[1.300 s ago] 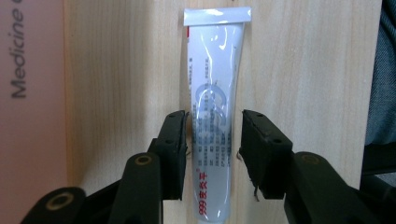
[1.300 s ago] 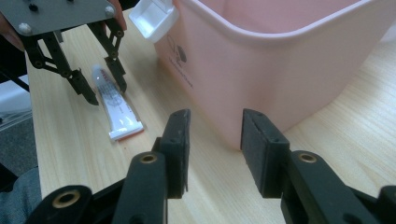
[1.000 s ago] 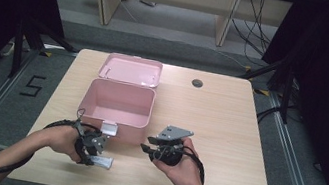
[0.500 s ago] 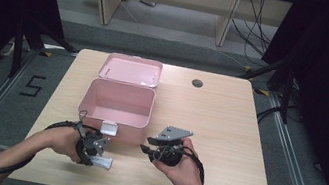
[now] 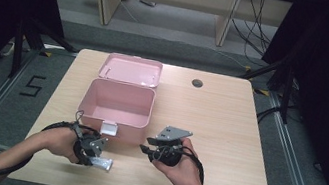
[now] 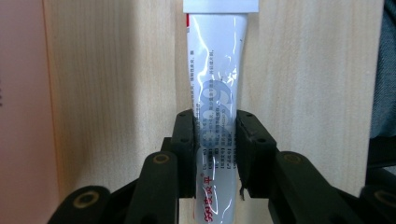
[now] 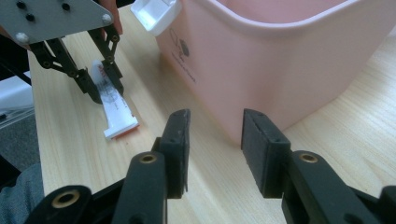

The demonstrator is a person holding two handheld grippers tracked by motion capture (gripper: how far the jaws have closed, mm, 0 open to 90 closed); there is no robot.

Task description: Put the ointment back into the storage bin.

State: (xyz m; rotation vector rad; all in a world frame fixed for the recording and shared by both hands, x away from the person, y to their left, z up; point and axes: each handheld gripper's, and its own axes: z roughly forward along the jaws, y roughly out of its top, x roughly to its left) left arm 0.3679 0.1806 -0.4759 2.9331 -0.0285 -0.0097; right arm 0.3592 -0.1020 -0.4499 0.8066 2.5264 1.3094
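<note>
White tube (image 6: 215,116) is lying flat on the bench (image 5: 227,128), just before the pink box (image 5: 119,108). Left tongs (image 6: 215,135) have been closing and are now pinching its middle; squeezing gently should avoid bursting it. Right tongs (image 7: 215,144) are hanging half open, empty, nearby.

An open pink box (image 5: 122,108) stood on my wooden tabletop (image 5: 227,128), its lid (image 5: 130,70) lying flat behind it. A white latch (image 5: 109,128) hung at its front wall, and a round grommet hole (image 5: 197,83) sat near the far edge.
</note>
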